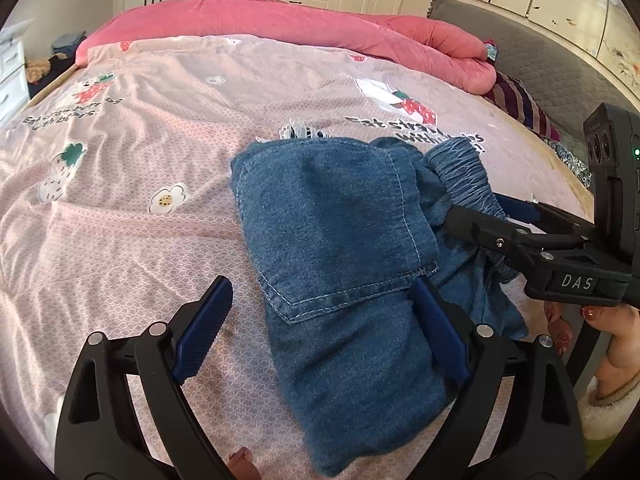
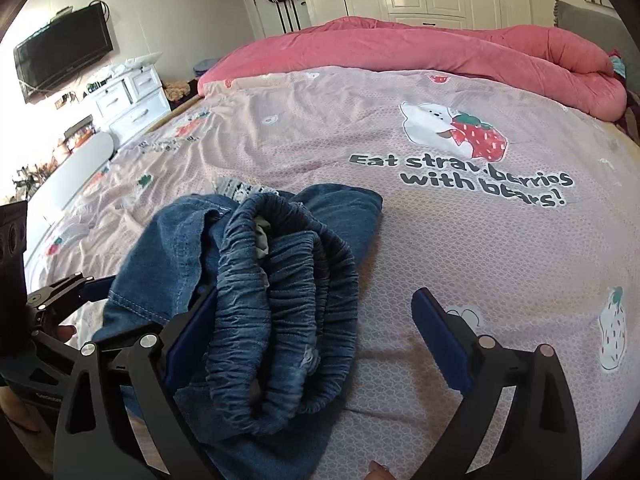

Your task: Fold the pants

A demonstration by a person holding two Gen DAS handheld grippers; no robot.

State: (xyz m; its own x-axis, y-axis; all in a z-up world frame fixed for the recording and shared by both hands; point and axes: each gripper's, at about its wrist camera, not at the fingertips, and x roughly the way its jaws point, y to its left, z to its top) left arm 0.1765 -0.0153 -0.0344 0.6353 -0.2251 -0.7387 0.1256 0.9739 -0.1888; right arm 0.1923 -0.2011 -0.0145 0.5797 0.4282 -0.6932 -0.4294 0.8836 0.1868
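Blue denim pants lie folded into a compact bundle on the pink printed bedspread. A back pocket faces up and the elastic waistband is bunched at one end. My left gripper is open, its jaws straddling the near part of the bundle, right finger resting on the denim. My right gripper is open around the waistband end; it also shows in the left wrist view, coming in from the right.
A rolled pink quilt lies across the far side of the bed. A grey headboard stands at the right. White drawers and a wall television are at the left, wardrobes behind.
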